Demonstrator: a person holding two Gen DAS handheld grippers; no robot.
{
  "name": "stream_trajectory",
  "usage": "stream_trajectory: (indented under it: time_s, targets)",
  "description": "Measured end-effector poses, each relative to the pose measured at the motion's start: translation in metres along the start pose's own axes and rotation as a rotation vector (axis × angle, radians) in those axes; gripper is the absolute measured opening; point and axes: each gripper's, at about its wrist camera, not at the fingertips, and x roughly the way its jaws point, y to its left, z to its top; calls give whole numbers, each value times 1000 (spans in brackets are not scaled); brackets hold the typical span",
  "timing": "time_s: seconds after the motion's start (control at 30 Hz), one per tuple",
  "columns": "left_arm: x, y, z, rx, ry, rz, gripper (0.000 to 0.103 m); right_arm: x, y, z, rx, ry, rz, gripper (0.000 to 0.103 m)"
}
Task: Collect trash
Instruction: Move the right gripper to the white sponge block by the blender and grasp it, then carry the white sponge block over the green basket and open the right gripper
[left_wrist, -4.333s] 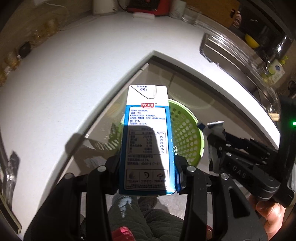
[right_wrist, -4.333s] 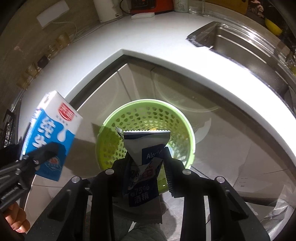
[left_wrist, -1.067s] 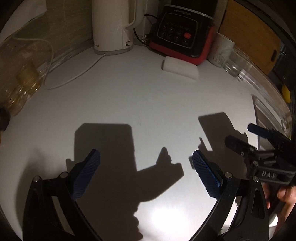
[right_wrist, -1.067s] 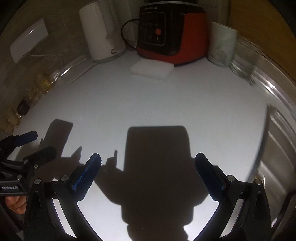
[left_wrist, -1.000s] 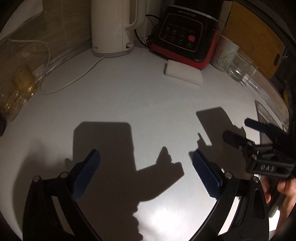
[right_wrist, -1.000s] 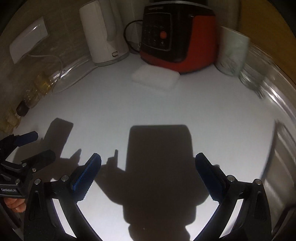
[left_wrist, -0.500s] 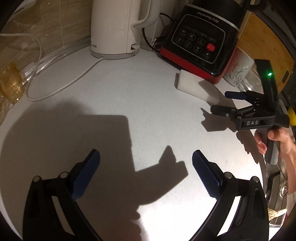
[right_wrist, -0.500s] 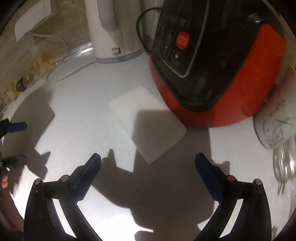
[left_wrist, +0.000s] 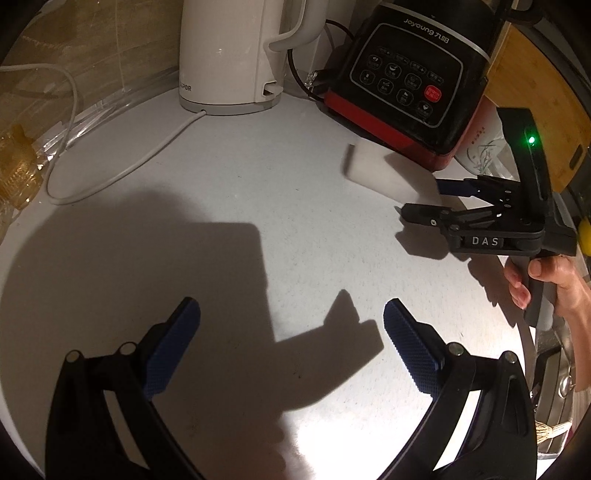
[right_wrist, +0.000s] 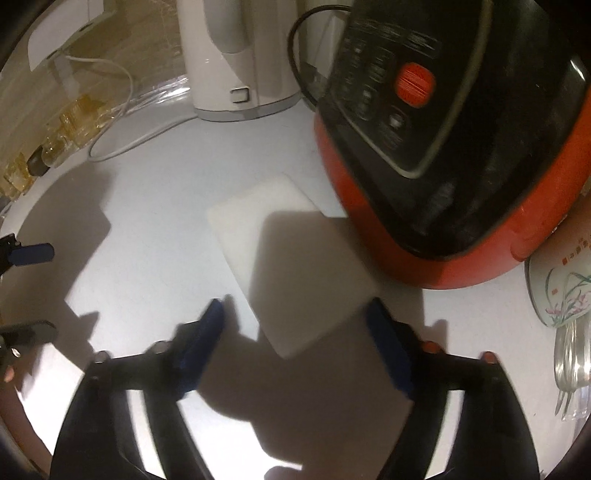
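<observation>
Both of our grippers have left the green basket, where we held the milk carton and the wipes packet a few seconds back, and now sit over the white counter (left_wrist: 229, 192) with nothing in them; over the last second the right gripper (right_wrist: 295, 325) has swung in toward the far right corner, so that the white foam block (right_wrist: 280, 258) that was well ahead of it now lies between its blue fingers (right_wrist: 388, 343); its jaws are closing, the near end of the block sits in the gap, the right pad looks to be at the block's edge while the left pad stands just off it, and the blur keeps us from telling whether either presses yet; from the left wrist view we see that same gripper (left_wrist: 424, 201) side-on, held in our right hand (left_wrist: 546, 280), its tips at the near right end of the block (left_wrist: 384, 173); the block lies flat on the counter, just in front of the red and black cooker (left_wrist: 406, 88), its far right edge close under the cooker's base; our left gripper (left_wrist: 291, 343) hangs over bare counter nearer to us, its jaws spread wide with only shadow between the blue pads (left_wrist: 173, 347); a white kettle (left_wrist: 232, 55) stands at the far edge left of the cooker, its white cord (left_wrist: 110, 177) looping across the counter to the left; a patterned cup (right_wrist: 561, 291) stands to the right of the cooker.
</observation>
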Motion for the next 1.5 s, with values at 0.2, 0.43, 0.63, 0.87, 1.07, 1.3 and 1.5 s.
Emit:
stream_trajectory:
  time_s: [0.2, 0.43, 0.63, 0.87, 1.07, 1.3, 1.5]
  targets:
    - [-2, 10, -3, -38, 15, -12, 95, -4, 30, 0, 43, 23, -28, 36]
    - [-4, 22, -5, -76, 19, -9, 95, -7, 64, -3, 56, 41, -49, 39]
    - [-6, 31, -3, -87, 11, -7, 95, -25, 65, 11, -25, -37, -146, 84]
    - [-5, 34, 6, -107, 7, -28, 95, -2, 46, 45, -185, 37, -66, 88]
    - [-2, 29, 8, -77, 9, -18, 95, 17, 35, 61, -182, 70, -5, 88]
    - [-2, 30, 7, -83, 9, -24, 95, 33, 40, 53, -175, 124, 23, 78]
    - [-3, 26, 5, -85, 7, -17, 95, 29, 50, 47, -139, 119, -2, 60]
